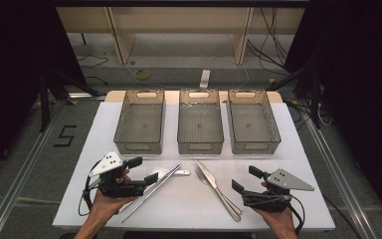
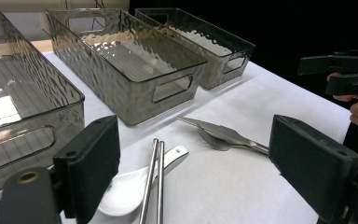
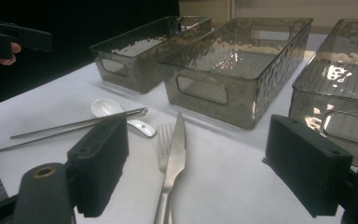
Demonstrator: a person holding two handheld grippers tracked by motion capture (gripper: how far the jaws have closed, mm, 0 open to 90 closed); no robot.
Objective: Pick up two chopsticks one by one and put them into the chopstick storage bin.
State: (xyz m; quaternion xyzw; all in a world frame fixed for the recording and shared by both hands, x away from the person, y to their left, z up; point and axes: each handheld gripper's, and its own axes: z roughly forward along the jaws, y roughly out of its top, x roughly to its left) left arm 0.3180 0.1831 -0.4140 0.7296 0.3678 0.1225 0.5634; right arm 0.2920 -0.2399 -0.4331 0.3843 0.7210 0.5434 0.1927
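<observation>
1. The white table (image 1: pixel 288 149) is laid out for sorting: three smoky plastic bins stand side by side across its far half, well beyond both claws. The left bin (image 1: pixel 140 122), middle bin (image 1: pixel 200 122) and right bin (image 1: pixel 253 122) are empty, handles toward the person, probably one for each kind of cutlery.
2. The left gripper (image 1: pixel 143 170) hovers low at the near left, jaws spread wide with nothing between them. It is aimed at the cutlery just ahead of it, so I'd judge it is lining up a first pick.
3. The right gripper (image 1: pixel 246 179) waits at the near right, likewise gaping and empty, pointing inward at the pieces to its left.
4. The chopsticks (image 2: pixel 154 182) lie just in front of the left gripper, paired and slanting across the spoon.
5. The knife (image 3: pixel 176 149) rests on the fork (image 3: pixel 164 140), close ahead of the right gripper.
6. The white spoon (image 2: pixel 126 189) sits under the chopsticks, nearly between the left gripper's jaws.
</observation>
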